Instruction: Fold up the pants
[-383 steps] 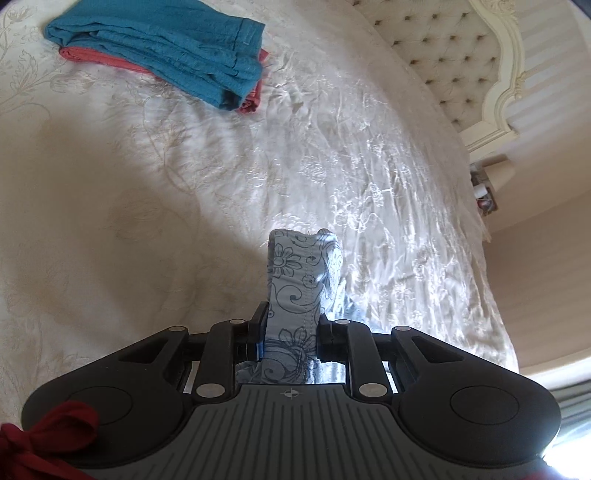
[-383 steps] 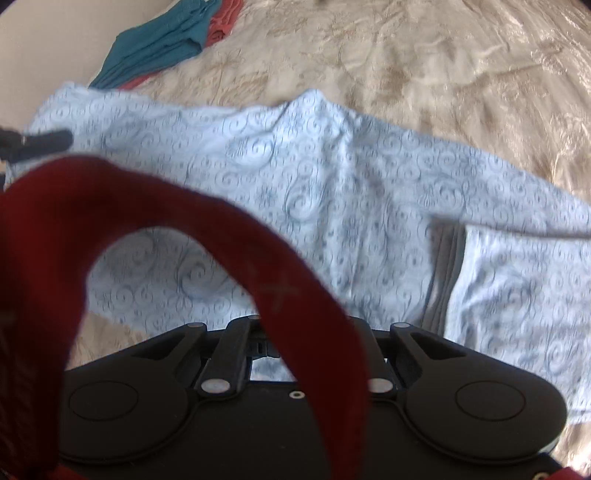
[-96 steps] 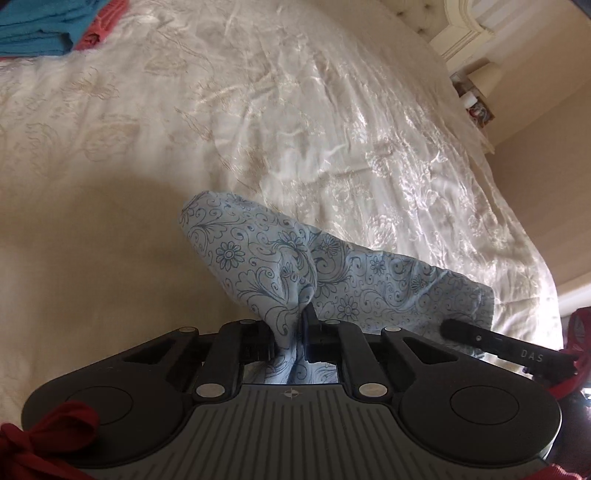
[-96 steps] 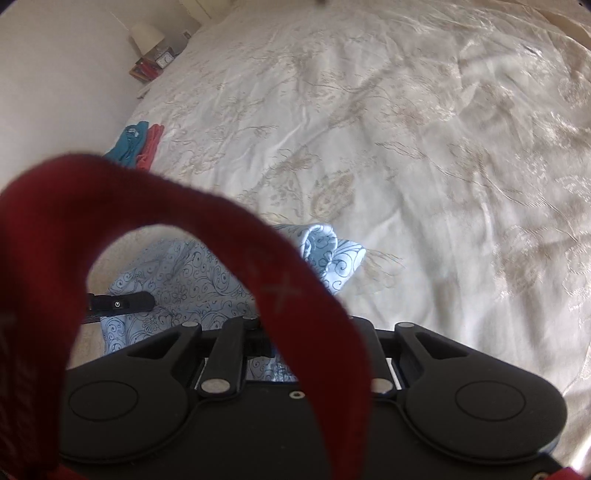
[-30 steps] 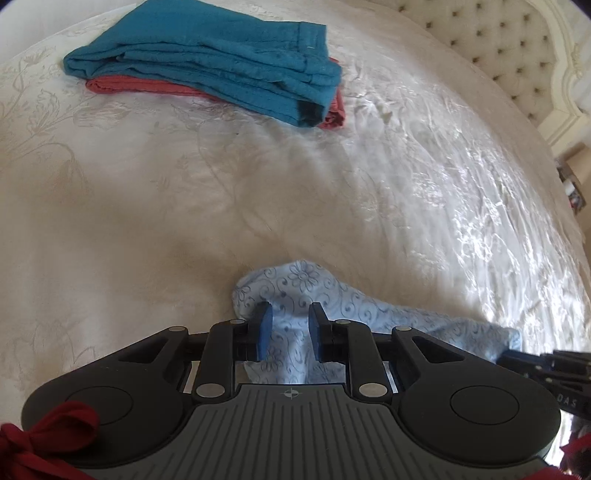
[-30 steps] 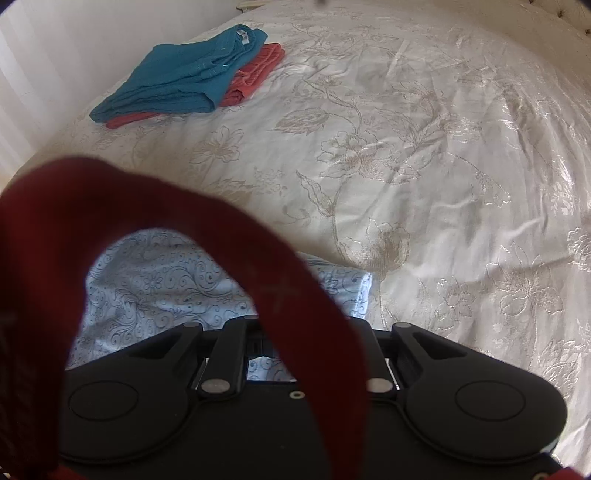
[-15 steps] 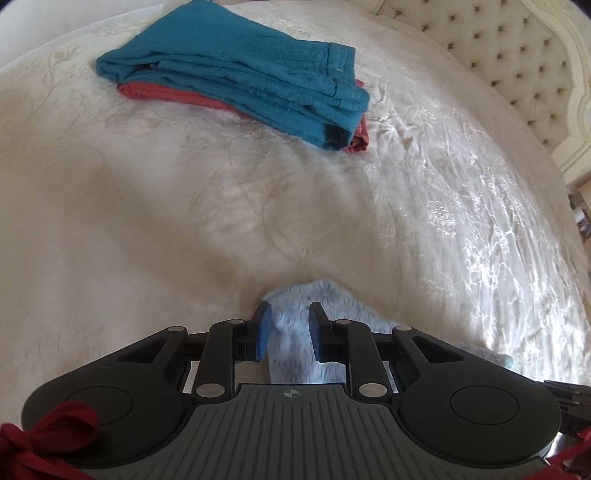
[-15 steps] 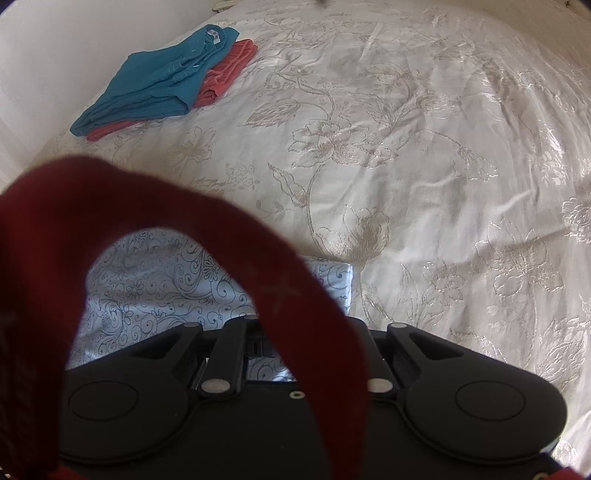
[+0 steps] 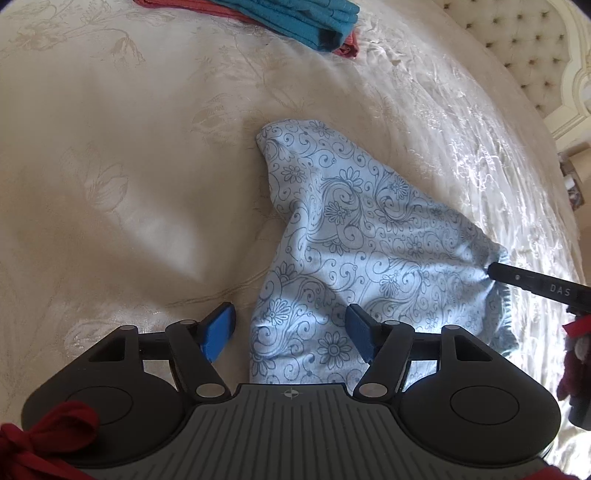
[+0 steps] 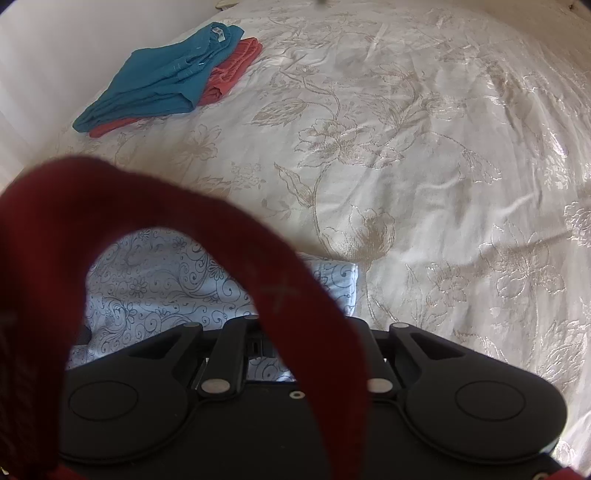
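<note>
The light blue patterned pants [image 9: 354, 236] lie folded in a bundle on the cream bedspread [image 9: 110, 147]. My left gripper [image 9: 290, 330] is open, its blue pads either side of the bundle's near edge, holding nothing. My right gripper [image 9: 495, 269] reaches in from the right in the left wrist view and pinches the bundle's right corner. In the right wrist view the pants [image 10: 155, 291] lie just ahead of the gripper, and a red strap [image 10: 221, 236] hides its fingertips.
A folded teal garment [image 10: 162, 81] lies on a folded coral one [image 10: 229, 74] at the far left of the bed; both also show in the left wrist view [image 9: 295, 18]. A tufted headboard [image 9: 517, 48] stands at the far right.
My left gripper has opened and let go of the pants. The bundle now lies spread on the bedspread, and the right gripper still holds its corner.
</note>
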Demonstrator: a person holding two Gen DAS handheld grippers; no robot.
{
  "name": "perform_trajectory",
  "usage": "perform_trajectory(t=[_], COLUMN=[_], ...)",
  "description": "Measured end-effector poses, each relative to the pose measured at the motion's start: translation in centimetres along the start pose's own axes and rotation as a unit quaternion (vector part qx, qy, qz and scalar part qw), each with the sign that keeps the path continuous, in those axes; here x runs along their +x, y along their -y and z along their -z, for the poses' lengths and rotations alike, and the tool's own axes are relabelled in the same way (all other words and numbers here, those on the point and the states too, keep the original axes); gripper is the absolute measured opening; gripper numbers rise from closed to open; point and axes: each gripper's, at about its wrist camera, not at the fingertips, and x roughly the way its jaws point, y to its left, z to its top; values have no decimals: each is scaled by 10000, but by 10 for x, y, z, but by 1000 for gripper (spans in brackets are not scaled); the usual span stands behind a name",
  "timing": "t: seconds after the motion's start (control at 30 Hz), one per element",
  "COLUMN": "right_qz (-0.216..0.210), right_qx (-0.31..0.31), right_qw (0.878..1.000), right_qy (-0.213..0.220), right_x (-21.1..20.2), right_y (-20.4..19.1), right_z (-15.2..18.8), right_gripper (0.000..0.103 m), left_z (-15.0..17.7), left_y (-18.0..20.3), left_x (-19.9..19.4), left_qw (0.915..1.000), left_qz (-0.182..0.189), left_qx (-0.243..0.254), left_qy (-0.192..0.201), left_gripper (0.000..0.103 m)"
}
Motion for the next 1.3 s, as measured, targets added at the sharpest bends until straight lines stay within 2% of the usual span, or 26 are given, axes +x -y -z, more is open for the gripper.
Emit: perform_trajectory(t=[0.07,0.1,0.13,0.17,0.27,0.43,0.53,0.63,0.67,0.7,0.8,0.87,0.93,1.0,1.03,1.2,1.3], right_qz=[-3,4,11,17,37,72,135,408,472,501,288,203,298,453,512,464,437], right_qx=[23,22,16,9,-9,-18,-76,-17,5,-34,-248,-450,-538,-311,-168,274,291], right_qw=[10000,10000,10000,10000,10000,10000,9999,9992,9989,9986,9988,9986,9981,9979,9979,9984,9979], right_qy=[-6,-9,-12,-15,-30,-15,7,-3,68,154,323,203,-37,-339,-349,146,373], right_x=[0,1,1,2,4,3,-4,-10,-16,-22,-39,-40,-34,-27,-30,-69,-90], right_y=[0,-1,-1,-1,-1,-2,-4,0,1,-1,-13,-23,-27,-23,-21,-19,-23], right_z=[1,1,1,1,0,-1,2,10,12,14,24,33,45,56,60,60,53], right_gripper=[23,23,23,23,22,22,22,22,28,29,29,29,28,28,28,29,31], left_z=[1,1,2,4,10,8,11,15,15,15,17,17,16,16,15,13,11], left_y=[-4,-4,-4,-3,-5,-18,-16,-15,-13,-10,0,7,13,22,26,54,72], left_x=[-1,-2,-3,-5,-11,-16,-17,-25,-27,-30,-37,-41,-45,-49,-52,-72,-88], left_qw=[9997,9993,9988,9985,9978,9973,9982,9987,9988,9988,9985,9983,9982,9979,9977,9944,9895], left_qz=[82,109,162,255,392,106,-199,-284,-344,-422,-508,-506,-500,-507,-520,-715,-1048], left_qx=[-192,-250,-256,-239,-339,-617,-357,-245,-164,-70,196,292,335,380,416,481,420], left_qy=[-118,-239,-373,-422,-416,-376,-435,-337,-293,-251,-99,-37,41,109,157,607,906], left_gripper=[58,33,17,9,9,13,14,15,14,14,14,14,14,14,14,14,14])
